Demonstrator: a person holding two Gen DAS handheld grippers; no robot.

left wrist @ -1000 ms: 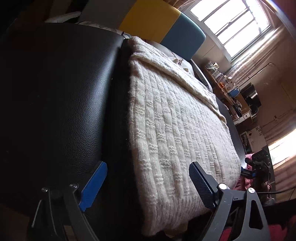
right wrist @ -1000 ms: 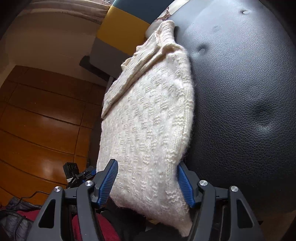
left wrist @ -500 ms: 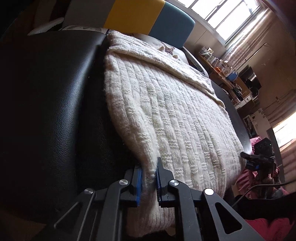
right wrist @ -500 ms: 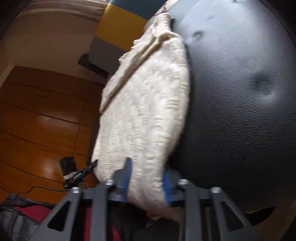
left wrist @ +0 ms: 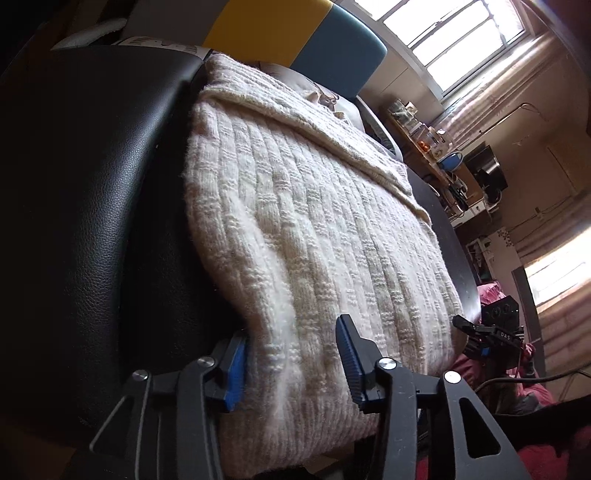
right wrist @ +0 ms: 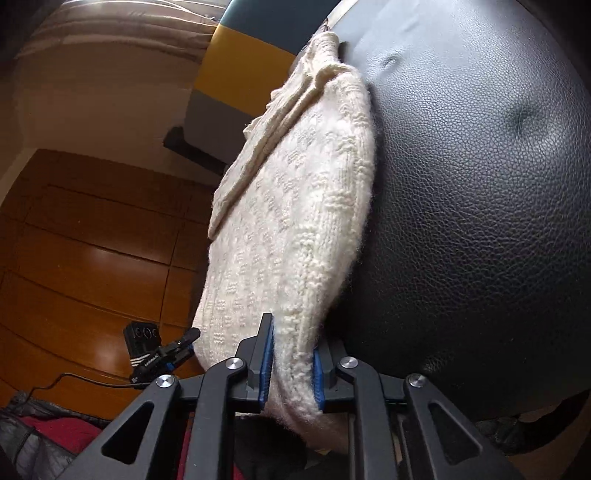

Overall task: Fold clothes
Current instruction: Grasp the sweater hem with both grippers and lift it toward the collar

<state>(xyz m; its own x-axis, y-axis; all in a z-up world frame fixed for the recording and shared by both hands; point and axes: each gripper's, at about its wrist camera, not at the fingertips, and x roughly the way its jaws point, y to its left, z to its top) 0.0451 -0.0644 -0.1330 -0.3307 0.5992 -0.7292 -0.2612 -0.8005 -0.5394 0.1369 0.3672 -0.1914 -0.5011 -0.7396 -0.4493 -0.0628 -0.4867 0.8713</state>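
Observation:
A cream knitted sweater lies folded lengthwise on a black leather cushion, with its near end hanging over the front edge. My left gripper stands open, its blue pads straddling the sweater's near left edge with a wide gap. In the right wrist view the same sweater runs along the cushion's left side. There my right gripper is shut on the sweater's near right corner, the knit pinched between its pads.
A yellow and teal backrest stands behind the cushion. A cluttered shelf lines the wall under a window. Wooden floor lies to the left below. A black camera device with a cable and red cloth sit near the sweater's end.
The left gripper closed on the sweater's edge half a second ago and has since opened again. The right gripper has closed tighter on the near corner.

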